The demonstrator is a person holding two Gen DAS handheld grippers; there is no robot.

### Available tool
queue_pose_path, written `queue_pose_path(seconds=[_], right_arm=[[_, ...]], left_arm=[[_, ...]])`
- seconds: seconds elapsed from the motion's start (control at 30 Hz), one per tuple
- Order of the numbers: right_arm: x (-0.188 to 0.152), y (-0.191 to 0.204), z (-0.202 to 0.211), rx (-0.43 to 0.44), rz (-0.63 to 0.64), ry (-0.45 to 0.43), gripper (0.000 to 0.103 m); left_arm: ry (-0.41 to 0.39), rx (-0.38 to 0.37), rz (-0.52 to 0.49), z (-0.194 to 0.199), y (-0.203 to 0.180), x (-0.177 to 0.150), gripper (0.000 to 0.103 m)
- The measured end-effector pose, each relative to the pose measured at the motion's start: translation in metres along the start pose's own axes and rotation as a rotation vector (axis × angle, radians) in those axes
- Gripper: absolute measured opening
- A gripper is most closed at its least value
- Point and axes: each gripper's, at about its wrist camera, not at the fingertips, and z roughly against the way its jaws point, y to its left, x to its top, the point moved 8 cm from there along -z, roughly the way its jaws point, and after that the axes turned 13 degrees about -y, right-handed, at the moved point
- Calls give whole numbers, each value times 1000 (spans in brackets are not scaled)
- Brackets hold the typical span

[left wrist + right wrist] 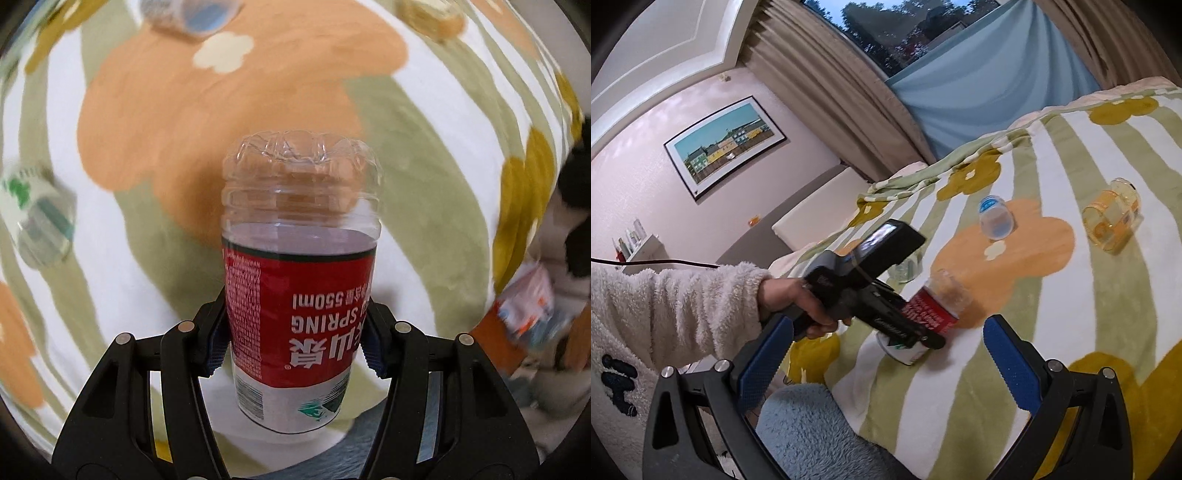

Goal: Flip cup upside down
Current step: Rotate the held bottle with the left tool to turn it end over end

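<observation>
Left gripper (pixel 295 341) clamping one cup (pixel 300 280), three others lying

Five cups are showing in the left wrist view: one red-labelled cup (pixel 299 302) at centre, one blue-tinted cup (pixel 188 14) at twelve o'clock, one amber cup (pixel 432 18) at one o'clock, one green-printed cup (pixel 37 214) at nine o'clock, and one blurred orange-printed cup (pixel 528 306) at three o'clock. The right wrist view is showing four, the fourth being a half-hidden clear glass (pixel 905 267). Two grippers are appearing: the left gripper (pixel 295 332) and the right gripper (pixel 884 332). One framed picture (pixel 726 144) is hanging at ten o'clock.
</observation>
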Motion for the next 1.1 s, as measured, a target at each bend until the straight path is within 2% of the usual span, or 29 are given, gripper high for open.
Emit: queue_pose_path(seconds=[0.17,0.27,0.3,0.33,0.4,0.47,0.5,0.8,0.83,0.9,0.97,1.03,1.1], right_arm=[[0,9,4,3,22,4,103],[1,7,8,-3,23,-5,103],[1,8,9,-5,23,-8,103],[2,8,10,-6,24,-11,103],[2,8,13,-10,29,-15,103],[1,7,15,-13,31,-18,103],[1,7,15,-14,30,-19,103],[-4,3,15,-32,25,-4,103],[-4,2,15,-34,26,-2,103],[-4,1,14,-37,24,0,103],[-4,1,12,-38,20,0,103],[-4,2,11,-40,21,2,103],[-5,2,10,-40,22,7,103]], left_arm=[[19,-18,64,0,5,-3,56],[38,-4,80,4,7,-2,57],[38,-3,78,3,19,11,58],[34,-5,73,9,22,10,59],[37,-5,57,23,28,17,70],[37,8,49,32,33,24,94],[42,12,46,36,34,30,96],[132,-23,47,23,39,64,95],[139,-26,50,15,40,53,91],[167,-30,59,10,44,53,80],[191,-30,57,5,47,53,65],[194,-29,55,3,50,54,57],[173,-34,66,8,55,60,57]])
